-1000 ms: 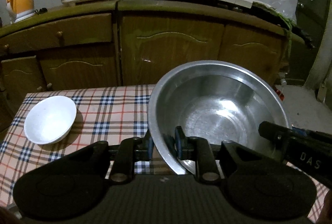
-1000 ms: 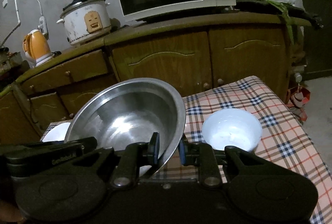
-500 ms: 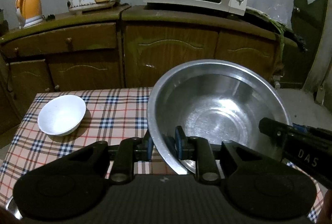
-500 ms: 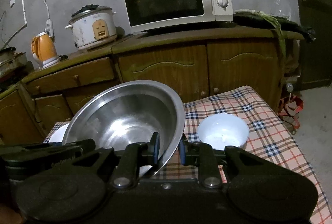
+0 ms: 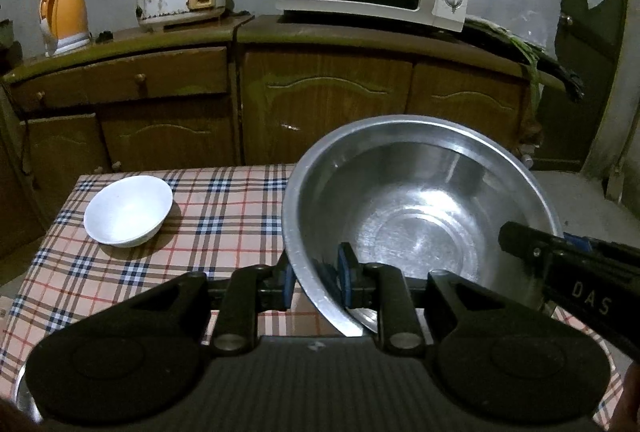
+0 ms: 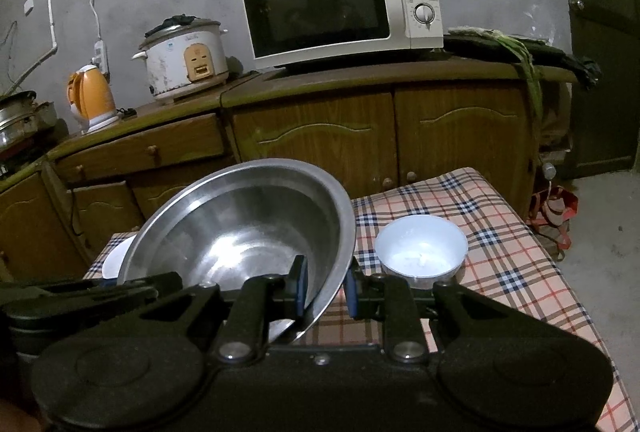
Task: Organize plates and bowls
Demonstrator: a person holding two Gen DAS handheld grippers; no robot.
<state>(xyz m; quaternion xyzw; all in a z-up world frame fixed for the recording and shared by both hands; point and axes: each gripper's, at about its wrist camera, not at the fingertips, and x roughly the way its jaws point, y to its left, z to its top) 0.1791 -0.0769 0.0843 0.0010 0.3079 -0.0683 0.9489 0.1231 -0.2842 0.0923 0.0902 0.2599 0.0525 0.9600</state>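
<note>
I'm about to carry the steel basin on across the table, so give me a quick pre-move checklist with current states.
1. Left gripper clamped on the steel basin rim: ok.
2. Right gripper clamped on the opposite rim: ok.
3. Basin empty: ok.
4. Basin level: not ok, it looks tilted in both views.
5. White bowl on the left clear of the basin: ok.
6. Small white bowl on the right clear of the basin: ok.
</note>
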